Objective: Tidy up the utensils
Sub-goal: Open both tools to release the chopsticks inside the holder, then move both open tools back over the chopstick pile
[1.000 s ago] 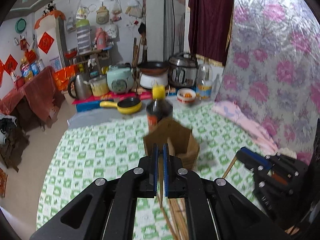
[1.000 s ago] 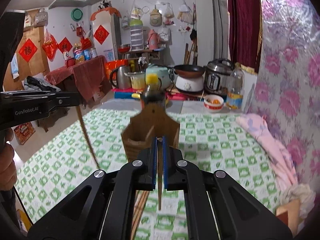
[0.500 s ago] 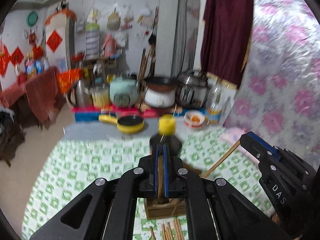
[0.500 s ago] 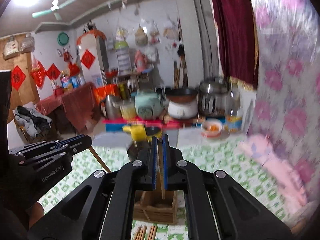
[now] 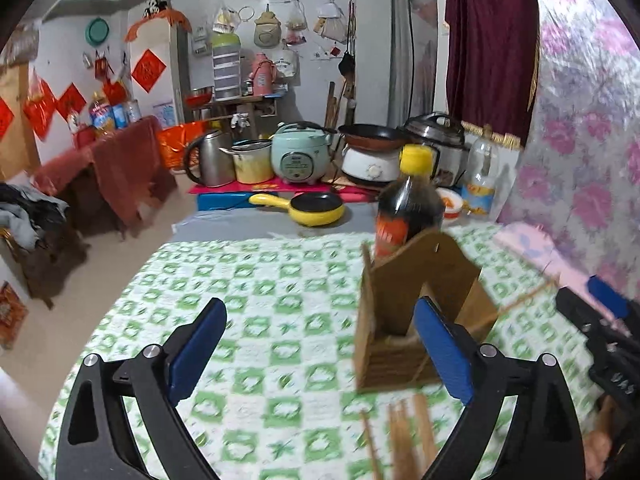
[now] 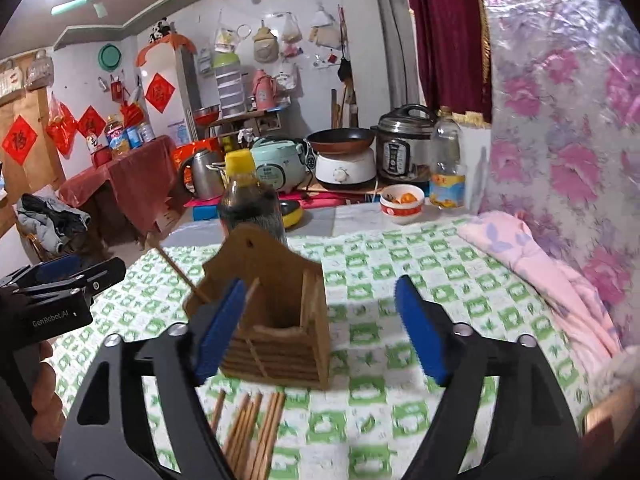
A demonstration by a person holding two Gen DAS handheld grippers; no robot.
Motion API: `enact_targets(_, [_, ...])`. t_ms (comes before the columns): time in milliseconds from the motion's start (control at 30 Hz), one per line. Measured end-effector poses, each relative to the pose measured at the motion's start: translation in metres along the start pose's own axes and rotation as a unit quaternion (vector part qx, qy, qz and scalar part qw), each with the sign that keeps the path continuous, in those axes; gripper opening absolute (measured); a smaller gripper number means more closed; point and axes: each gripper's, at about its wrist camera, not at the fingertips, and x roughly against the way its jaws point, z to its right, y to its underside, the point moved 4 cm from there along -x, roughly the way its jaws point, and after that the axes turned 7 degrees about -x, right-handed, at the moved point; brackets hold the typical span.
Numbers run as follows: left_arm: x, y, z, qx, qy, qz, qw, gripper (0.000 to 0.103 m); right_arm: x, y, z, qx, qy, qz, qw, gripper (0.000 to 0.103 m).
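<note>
A wooden utensil holder (image 5: pixel 416 312) (image 6: pixel 276 312) stands on the green checked tablecloth. One chopstick (image 6: pixel 180 272) leans in it, sticking out toward the left; it also shows in the left wrist view (image 5: pixel 516 300). Several loose chopsticks (image 6: pixel 252 428) (image 5: pixel 404 436) lie on the cloth in front of the holder. My left gripper (image 5: pixel 320 344) is open and empty, left of the holder. My right gripper (image 6: pixel 320 328) is open and empty, right behind the holder. Each gripper shows at the edge of the other's view.
A dark sauce bottle with a yellow cap (image 5: pixel 408 208) (image 6: pixel 252 208) stands just behind the holder. A pink cloth (image 6: pixel 540 264) lies at the right. A bowl (image 6: pixel 402 200), an oil bottle (image 6: pixel 448 168), a yellow pan (image 5: pixel 312 208) and cookers stand at the far end.
Both grippers were shut on a chopstick and lifted over the holder; now both are open and empty and have dropped lower. A chopstick now leans in the holder.
</note>
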Motion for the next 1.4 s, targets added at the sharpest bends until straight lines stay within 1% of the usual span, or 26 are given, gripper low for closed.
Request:
enact_targets(100, [0.009, 0.030, 0.001, -0.007, -0.007, -0.008, 0.9999, 0.094, 0.013, 0.022, 0.007, -0.014, -0.006, -0.005, 1.000, 0.089])
enact_targets(200, [0.015, 0.061, 0.001, -0.004, -0.002, -0.021, 0.9998, 0.094, 0.026, 0.051, 0.012, -0.020, -0.014, -0.018, 1.000, 0.092])
enact_targets(300, [0.017, 0.101, 0.004, 0.003, 0.017, -0.050, 0.9986, 0.094, 0.036, 0.084, 0.015, -0.021, -0.022, -0.034, 0.999, 0.095])
enact_targets(400, [0.016, 0.134, 0.011, -0.015, 0.018, -0.081, 0.9965, 0.094, 0.037, 0.115, 0.018, -0.015, -0.030, -0.059, 0.998, 0.096])
enact_targets(467, [0.014, 0.159, 0.014, -0.030, 0.009, -0.105, 0.9939, 0.094, 0.035, 0.135, 0.020, -0.004, -0.028, -0.087, 0.996, 0.096])
enact_targets(500, [0.013, 0.171, 0.014, -0.034, 0.012, -0.120, 0.9921, 0.094, 0.034, 0.145, 0.020, 0.004, -0.026, -0.101, 0.995, 0.096])
enact_targets(567, [0.011, 0.189, 0.016, -0.036, 0.026, -0.145, 0.9885, 0.094, 0.033, 0.155, 0.020, 0.020, -0.024, -0.115, 0.993, 0.096])
enact_targets(633, [0.008, 0.204, 0.018, -0.032, 0.048, -0.172, 0.9834, 0.094, 0.031, 0.164, 0.018, 0.039, -0.011, -0.127, 0.991, 0.096])
enact_targets(667, [0.008, 0.209, 0.020, -0.031, 0.055, -0.179, 0.9819, 0.094, 0.028, 0.167, 0.016, 0.046, -0.004, -0.135, 0.990, 0.096])
enact_targets(733, [0.006, 0.214, 0.023, -0.032, 0.072, -0.190, 0.9787, 0.094, 0.022, 0.172, 0.015, 0.057, 0.012, -0.149, 0.987, 0.096])
enact_targets(833, [0.006, 0.216, 0.027, -0.036, 0.083, -0.194, 0.9768, 0.094, 0.013, 0.177, 0.019, 0.053, 0.025, -0.173, 0.983, 0.096])
enact_targets(967, [0.004, 0.216, 0.029, -0.028, 0.110, -0.202, 0.9729, 0.094, 0.004, 0.179, 0.036, 0.012, 0.030, -0.198, 0.980, 0.096])
enact_targets(1067, [-0.001, 0.216, 0.032, -0.022, 0.129, -0.214, 0.9680, 0.094, 0.001, 0.179, 0.044, -0.016, 0.025, -0.210, 0.977, 0.096])
enact_targets(1167, [-0.011, 0.213, 0.034, -0.017, 0.130, -0.227, 0.9650, 0.094, -0.001, 0.180, 0.048, -0.028, 0.024, -0.217, 0.975, 0.096])
enact_targets(1267, [-0.019, 0.210, 0.036, -0.016, 0.124, -0.231, 0.9648, 0.094, -0.002, 0.182, 0.047, -0.023, 0.026, -0.221, 0.975, 0.096])
enact_targets(1400, [-0.025, 0.206, 0.042, -0.023, 0.126, -0.235, 0.9635, 0.094, -0.003, 0.183, 0.046, -0.019, 0.028, -0.223, 0.974, 0.096])
